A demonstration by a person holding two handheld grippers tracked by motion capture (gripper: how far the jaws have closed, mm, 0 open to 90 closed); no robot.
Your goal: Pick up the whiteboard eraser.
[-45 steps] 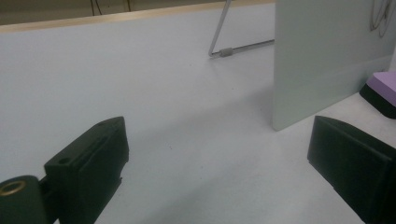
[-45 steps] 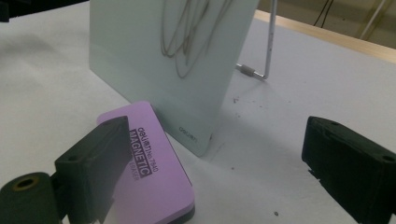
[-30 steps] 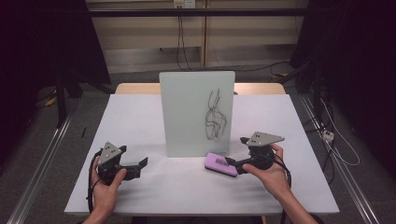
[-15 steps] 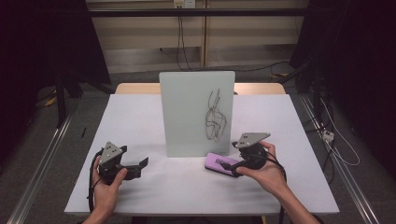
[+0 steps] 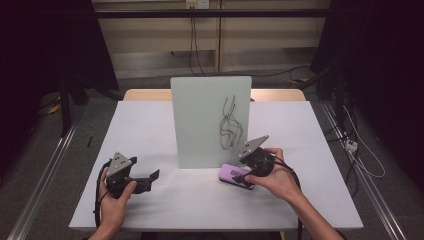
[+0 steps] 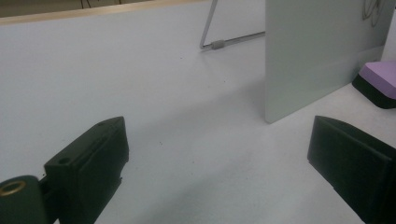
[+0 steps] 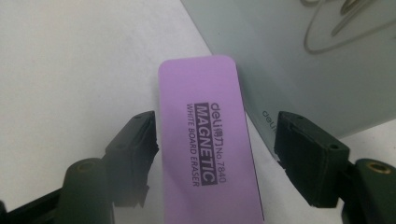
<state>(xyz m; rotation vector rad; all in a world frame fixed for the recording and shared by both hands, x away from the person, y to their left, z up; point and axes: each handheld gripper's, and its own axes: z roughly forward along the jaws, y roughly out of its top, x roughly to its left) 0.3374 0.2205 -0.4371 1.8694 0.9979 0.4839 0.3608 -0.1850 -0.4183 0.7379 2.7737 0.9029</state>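
A purple magnetic whiteboard eraser (image 5: 234, 174) lies flat on the white table, just in front of the right foot of an upright small whiteboard (image 5: 210, 120) that carries a dark scribble (image 5: 231, 126). My right gripper (image 5: 241, 179) is down over the eraser. In the right gripper view the eraser (image 7: 210, 140) sits between the jaws of that gripper (image 7: 215, 142), which have just been closing. The left pad is at its edge and a gap remains on the right. My left gripper (image 5: 151, 178) rests open on the table at the front left, with nothing between its jaws (image 6: 219, 158).
The whiteboard (image 6: 317, 51) stands on a wire stand (image 6: 219, 43) behind it. In the left gripper view the eraser (image 6: 380, 79) lies at the far right. The white table (image 5: 150, 125) ends close behind the board. Cables run on the floor at the right.
My right hand has slid left onto the eraser and its jaws have narrowed around it. The left hand and gripper have stayed where they were.
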